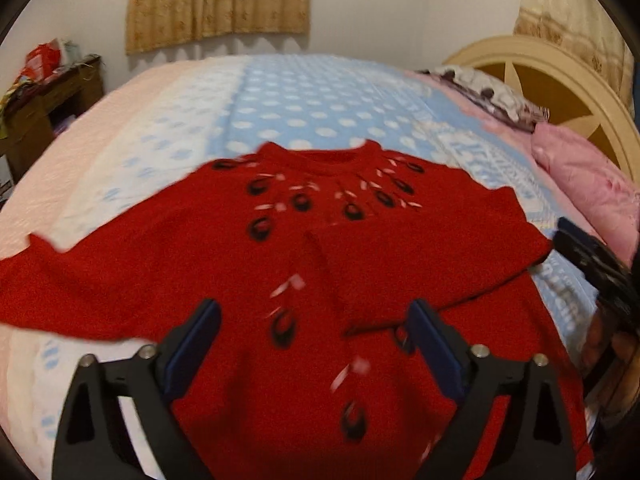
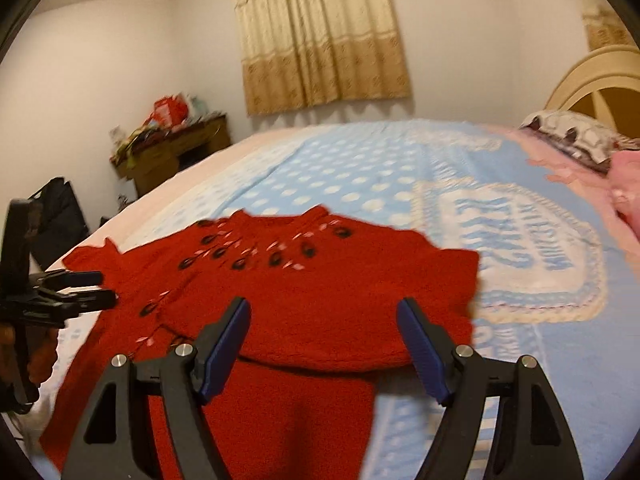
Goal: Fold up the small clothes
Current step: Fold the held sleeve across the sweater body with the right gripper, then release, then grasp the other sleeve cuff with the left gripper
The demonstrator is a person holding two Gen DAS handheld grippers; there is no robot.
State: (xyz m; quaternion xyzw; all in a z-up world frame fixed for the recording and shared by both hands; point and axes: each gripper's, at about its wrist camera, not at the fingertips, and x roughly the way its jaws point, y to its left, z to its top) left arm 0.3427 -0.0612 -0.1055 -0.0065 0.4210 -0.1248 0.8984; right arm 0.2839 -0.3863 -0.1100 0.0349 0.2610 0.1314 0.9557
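The red sweater (image 1: 304, 272) lies face up on the bed (image 1: 320, 96), its right sleeve (image 2: 360, 312) already folded across the chest; the left sleeve (image 1: 60, 280) seems still spread, though blur hinders. Left gripper (image 1: 314, 332) and right gripper (image 2: 324, 328) both gape, empty.

Red sweater (image 2: 304, 280) on the blue dotted blanket (image 2: 360, 176)

Right gripper (image 2: 324, 344) hangs over it, jaws apart, pinching nothing; sleeve folded across.
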